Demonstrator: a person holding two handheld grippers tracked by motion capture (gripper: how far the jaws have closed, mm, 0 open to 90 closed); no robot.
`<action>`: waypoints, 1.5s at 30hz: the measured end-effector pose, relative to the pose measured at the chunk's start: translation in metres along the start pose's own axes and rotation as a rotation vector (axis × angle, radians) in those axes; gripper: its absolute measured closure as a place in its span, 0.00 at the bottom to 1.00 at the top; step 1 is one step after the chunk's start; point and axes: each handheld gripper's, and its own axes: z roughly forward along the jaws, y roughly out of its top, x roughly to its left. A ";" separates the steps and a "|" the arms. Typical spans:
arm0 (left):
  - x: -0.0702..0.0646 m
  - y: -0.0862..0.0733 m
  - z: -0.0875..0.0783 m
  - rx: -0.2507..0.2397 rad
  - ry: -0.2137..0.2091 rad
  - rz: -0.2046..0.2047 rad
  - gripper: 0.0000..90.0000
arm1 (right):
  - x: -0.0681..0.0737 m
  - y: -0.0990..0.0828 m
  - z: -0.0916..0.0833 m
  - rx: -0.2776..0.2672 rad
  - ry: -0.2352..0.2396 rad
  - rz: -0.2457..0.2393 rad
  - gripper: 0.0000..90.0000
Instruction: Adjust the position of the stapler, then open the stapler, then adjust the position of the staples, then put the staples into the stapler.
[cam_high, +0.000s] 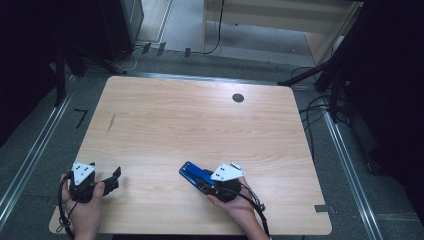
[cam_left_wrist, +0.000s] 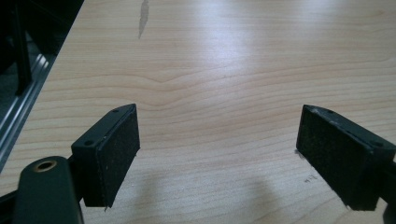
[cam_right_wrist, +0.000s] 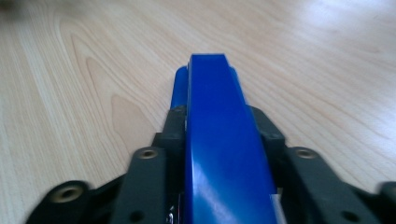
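My right gripper (cam_high: 206, 181) has its jaws hard against both sides of a blue stapler (cam_right_wrist: 219, 140), which juts toward eleven o'clock on the table (cam_high: 200, 115), near the front edge. My left gripper (cam_left_wrist: 219, 154), at the table's seven o'clock corner, stands wide apart over bare wood, holding nothing.

The long glossy blue plastic stapler (cam_right_wrist: 224, 140) runs off the right gripper view's bottom edge, its rear hidden beneath the right gripper (cam_high: 212, 181) from above.
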 end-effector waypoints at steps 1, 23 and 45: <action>0.000 0.000 0.000 0.000 -0.005 0.000 0.15 | -0.001 0.000 -0.002 -0.006 0.000 0.013 0.54; -0.103 0.007 0.004 -0.004 -0.392 0.143 0.96 | -0.001 -0.040 -0.086 -0.081 -0.120 0.118 0.76; -0.186 0.009 0.028 0.095 -0.584 0.308 1.00 | -0.002 -0.044 -0.074 -0.025 -0.148 0.211 1.00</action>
